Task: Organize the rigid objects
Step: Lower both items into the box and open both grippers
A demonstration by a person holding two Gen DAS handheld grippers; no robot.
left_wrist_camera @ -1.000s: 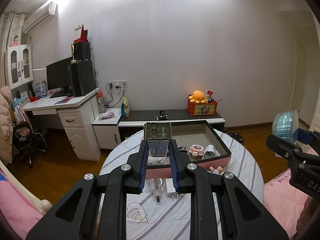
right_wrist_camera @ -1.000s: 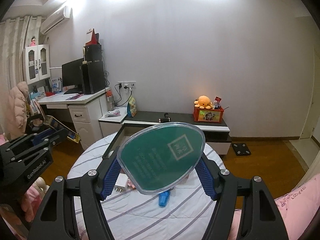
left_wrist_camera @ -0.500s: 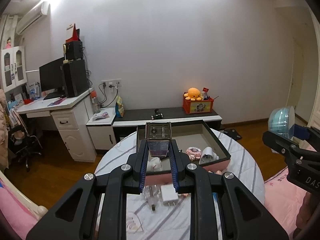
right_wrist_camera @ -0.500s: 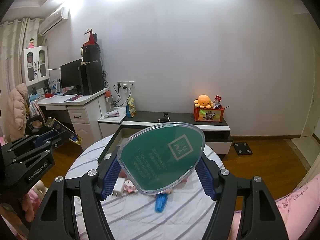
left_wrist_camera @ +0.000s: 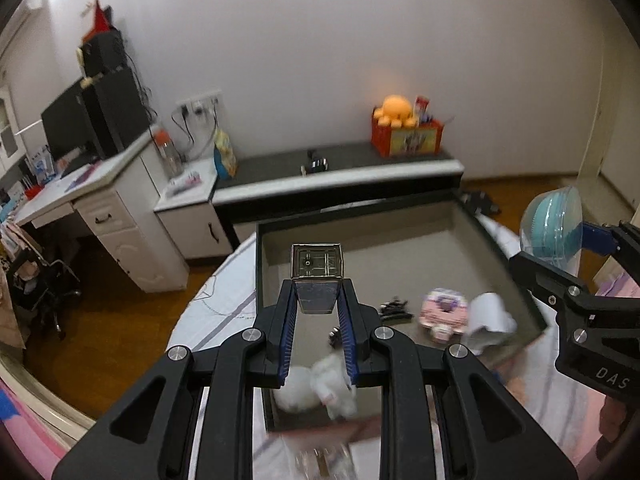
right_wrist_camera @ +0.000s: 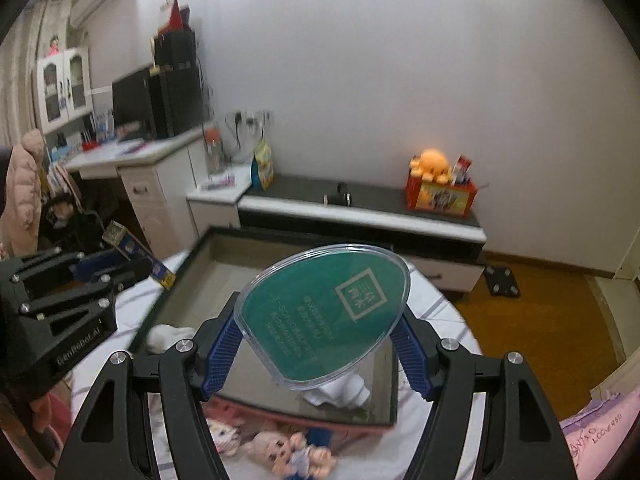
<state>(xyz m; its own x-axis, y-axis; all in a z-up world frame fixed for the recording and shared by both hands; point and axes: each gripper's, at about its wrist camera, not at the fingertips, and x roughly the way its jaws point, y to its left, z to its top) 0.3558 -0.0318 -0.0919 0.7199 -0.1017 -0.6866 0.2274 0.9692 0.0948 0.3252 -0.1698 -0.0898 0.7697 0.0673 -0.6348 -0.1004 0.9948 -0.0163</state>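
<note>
My left gripper (left_wrist_camera: 318, 300) is shut on a small rectangular box (left_wrist_camera: 317, 268) with a metallic end, held over the dark-rimmed tray (left_wrist_camera: 360, 216). In the right wrist view the same gripper (right_wrist_camera: 116, 260) and its box (right_wrist_camera: 134, 249) hang at the tray's left rim. My right gripper (right_wrist_camera: 320, 324) is shut on a teal oval case (right_wrist_camera: 324, 312) in a clear shell, above the tray (right_wrist_camera: 240, 276). From the left wrist view that gripper (left_wrist_camera: 568, 242) and the case (left_wrist_camera: 548, 224) are over the tray's right side.
The tray holds a white soft thing (left_wrist_camera: 316, 392), black clips (left_wrist_camera: 394, 306), a pink item (left_wrist_camera: 442, 310) and a white cup-like piece (left_wrist_camera: 488, 318). Small dolls (right_wrist_camera: 288, 448) lie on the round striped table (right_wrist_camera: 448, 312) in front of it. A low cabinet (left_wrist_camera: 340, 168) stands behind.
Both grippers have moved forward and down over the tray, tilting further downward. The tray looms larger. Each still grips its object.
</note>
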